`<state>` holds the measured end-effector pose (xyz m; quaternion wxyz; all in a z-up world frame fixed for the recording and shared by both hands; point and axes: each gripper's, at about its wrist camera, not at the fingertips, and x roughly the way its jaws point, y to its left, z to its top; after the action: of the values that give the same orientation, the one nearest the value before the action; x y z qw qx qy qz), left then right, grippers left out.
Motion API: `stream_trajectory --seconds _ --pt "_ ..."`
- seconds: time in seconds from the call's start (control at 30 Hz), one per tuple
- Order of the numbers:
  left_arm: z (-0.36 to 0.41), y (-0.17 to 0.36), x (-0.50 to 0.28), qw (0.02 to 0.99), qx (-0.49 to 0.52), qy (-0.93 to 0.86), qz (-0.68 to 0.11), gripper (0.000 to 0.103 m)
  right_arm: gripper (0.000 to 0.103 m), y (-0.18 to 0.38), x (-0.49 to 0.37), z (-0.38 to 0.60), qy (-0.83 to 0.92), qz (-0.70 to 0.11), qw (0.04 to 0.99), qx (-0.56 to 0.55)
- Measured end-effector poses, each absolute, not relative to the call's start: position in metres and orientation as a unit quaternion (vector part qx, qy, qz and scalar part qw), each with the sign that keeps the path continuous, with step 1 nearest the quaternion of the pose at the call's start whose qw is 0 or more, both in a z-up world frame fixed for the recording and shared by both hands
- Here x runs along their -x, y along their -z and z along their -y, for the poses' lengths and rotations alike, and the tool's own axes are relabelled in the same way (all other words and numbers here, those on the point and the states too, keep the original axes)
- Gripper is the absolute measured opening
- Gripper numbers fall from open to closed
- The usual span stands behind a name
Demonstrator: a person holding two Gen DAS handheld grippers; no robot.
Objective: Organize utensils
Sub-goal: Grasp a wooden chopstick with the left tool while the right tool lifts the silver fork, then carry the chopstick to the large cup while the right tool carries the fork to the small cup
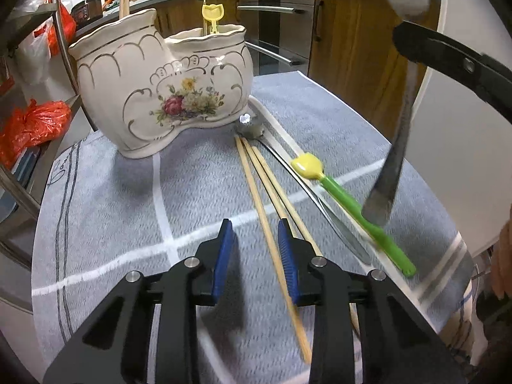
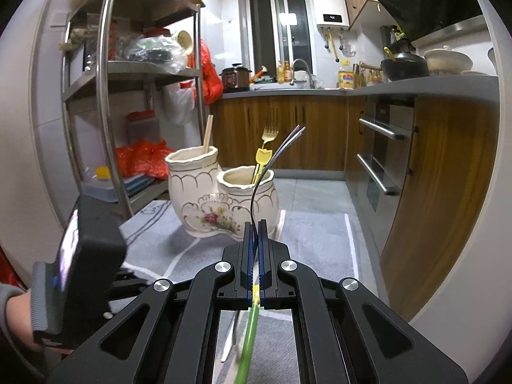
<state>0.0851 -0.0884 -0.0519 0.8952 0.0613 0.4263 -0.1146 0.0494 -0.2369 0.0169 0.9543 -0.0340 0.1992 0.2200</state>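
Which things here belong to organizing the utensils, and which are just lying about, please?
Job: ceramic holder, loose chopsticks, knife, green-handled utensil, metal fork in the right hand-held gripper.
Lying about: orange bags, rice cooker, oil bottle, wok.

Two black skeletal handheld grippers, left gripper [image 1: 252, 233] and right gripper [image 2: 255, 240], each with triangular cut-outs, silver round pivot screws [image 2: 223, 267], ribbed blue finger pads [image 1: 286, 256]; grey sleeve cuff [image 2: 9, 291] at the wrist.
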Motion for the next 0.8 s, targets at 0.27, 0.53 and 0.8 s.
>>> stream_trajectory --seconds 0.27,0.53,0.8 --pt "0.077 0.051 -0.087 0.899 -0.058 0.136 -0.413 0.005 0.003 -0.018 -0.048 0.238 -0.222 -0.195 0.955 0.028" --pt "0.044 0.033 -0.076 0.916 -0.063 0.152 -0.367 0.005 0.003 -0.025 -0.048 0.236 -0.224 -0.188 0.956 0.031" --pt "0.023 -0.006 -0.052 0.948 -0.075 0.175 -0.255 0.005 0.003 -0.039 -0.055 0.228 -0.228 -0.176 0.957 0.036"
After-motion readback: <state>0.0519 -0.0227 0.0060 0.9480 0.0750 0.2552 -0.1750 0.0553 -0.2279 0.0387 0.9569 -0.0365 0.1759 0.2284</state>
